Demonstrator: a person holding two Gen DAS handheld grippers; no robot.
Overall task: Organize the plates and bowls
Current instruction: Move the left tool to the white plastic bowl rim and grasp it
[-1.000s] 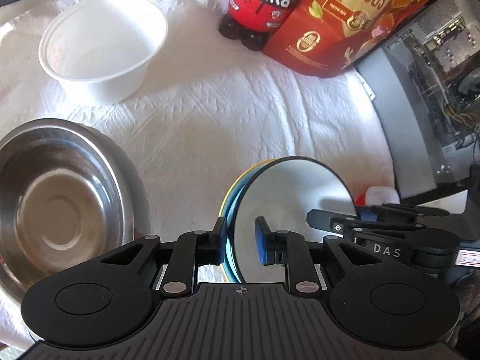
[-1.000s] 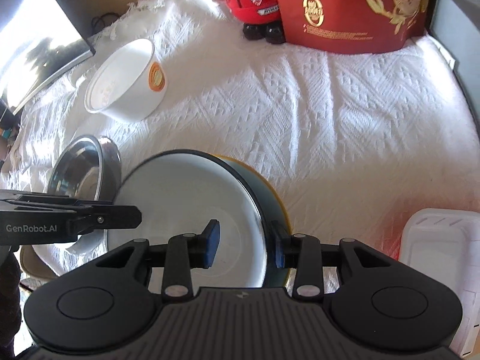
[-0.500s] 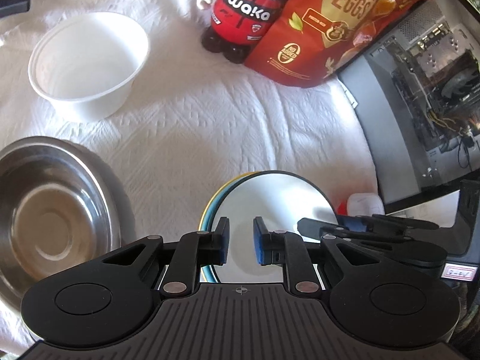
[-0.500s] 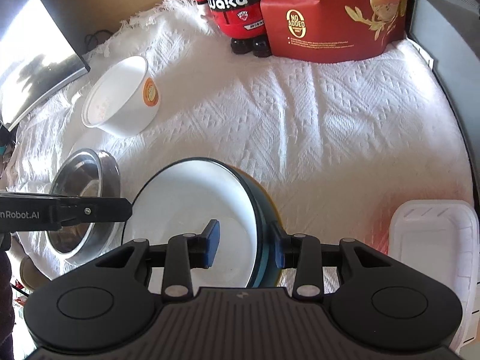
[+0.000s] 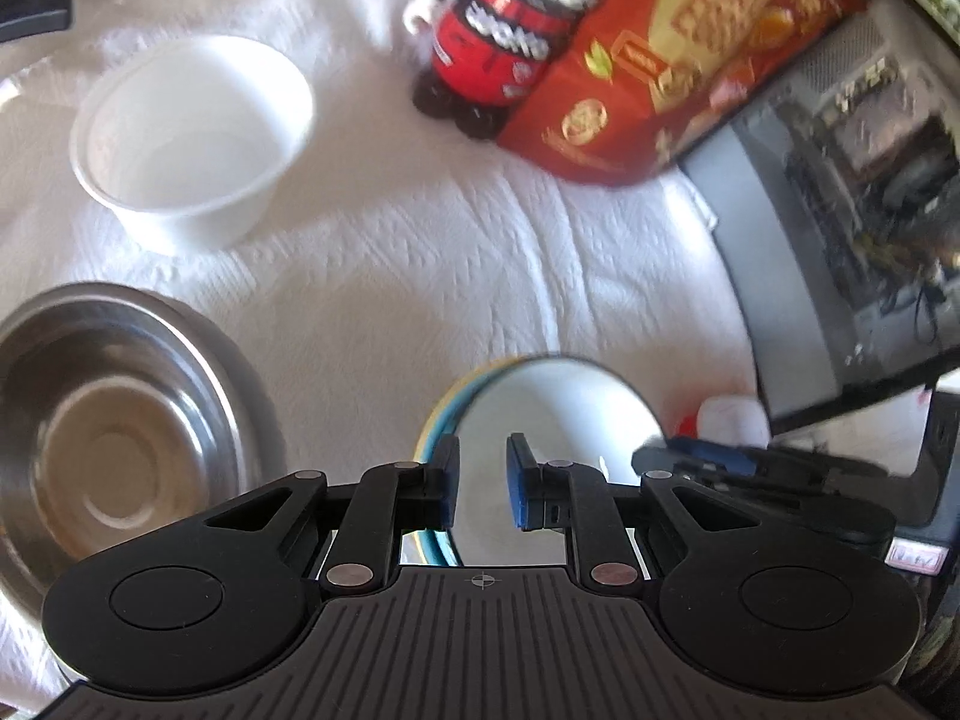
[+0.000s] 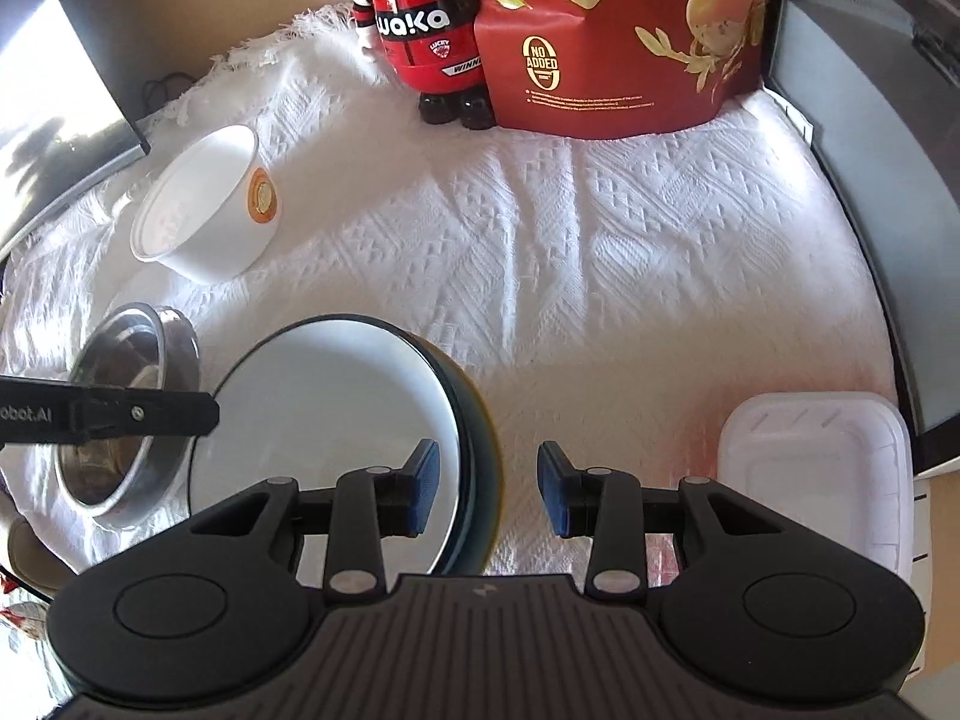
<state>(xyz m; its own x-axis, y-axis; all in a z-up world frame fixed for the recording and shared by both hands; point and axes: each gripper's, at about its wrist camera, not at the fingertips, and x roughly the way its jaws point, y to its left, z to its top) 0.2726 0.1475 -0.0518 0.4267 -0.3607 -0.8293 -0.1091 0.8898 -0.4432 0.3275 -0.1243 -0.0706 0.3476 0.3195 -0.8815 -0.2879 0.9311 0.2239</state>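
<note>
Right now I am holding my left gripper over the near edge of the white cloth, and its blue pads are standing a narrow way apart with the rim of the white plate running between them; I cannot tell whether they are pinching that rim or just bracketing it. My right gripper is spreading wide, its jaws parted and gripping nothing, with the plate's dark outer edge sitting between its fingers, nearer the left pad and touching neither as far as I can see. That white plate is lying on a stack, a teal and a yellow rim showing beneath it, resting on the cloth at the near side. Just to its left the steel bowl is sitting upright on the cloth, and farther back on the left the white paper bowl with an orange round sticker is standing apart from both. At the far edge a red panda figure is standing beside a red snack pouch, touching or nearly so. Near my right side a white plastic lid is lying flat on the cloth, and a computer case is flanking the table there.
</note>
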